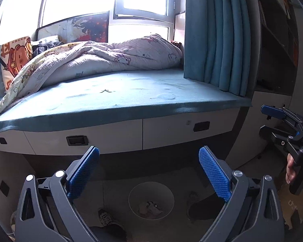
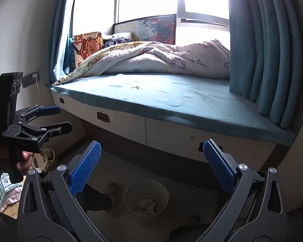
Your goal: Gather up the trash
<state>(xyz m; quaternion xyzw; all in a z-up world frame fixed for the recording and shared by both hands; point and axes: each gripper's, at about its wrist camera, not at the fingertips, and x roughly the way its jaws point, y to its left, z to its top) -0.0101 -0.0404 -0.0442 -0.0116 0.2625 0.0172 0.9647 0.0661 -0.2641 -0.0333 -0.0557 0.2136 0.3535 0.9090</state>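
1. Right now my left gripper (image 1: 149, 169) is spread wide with nothing between its blue pads, and my right gripper (image 2: 151, 161) is spread wide and empty too.
2. Both point toward the teal mattress (image 1: 131, 100), held out in front of its edge and above the floor.
3. The white bin (image 1: 151, 200) stands on the floor below and just ahead of both claws, between my shoes; crumpled trash (image 1: 150, 206) already lies in its bottom.
4. On the bed I see only the rumpled quilt (image 1: 111, 58), a cartoon pillow (image 1: 16, 58) and a small dark mark (image 1: 106, 90) mid-mattress, too small to say whether it is litter.
5. That mark lies ahead and above, nearer my left claw, I judge.
6. Room: the mattress edge and drawer fronts (image 1: 181, 133) are close ahead, the curtain (image 1: 218, 40) hangs on the right, and my two claws are side by side, so any reach should go up and forward.
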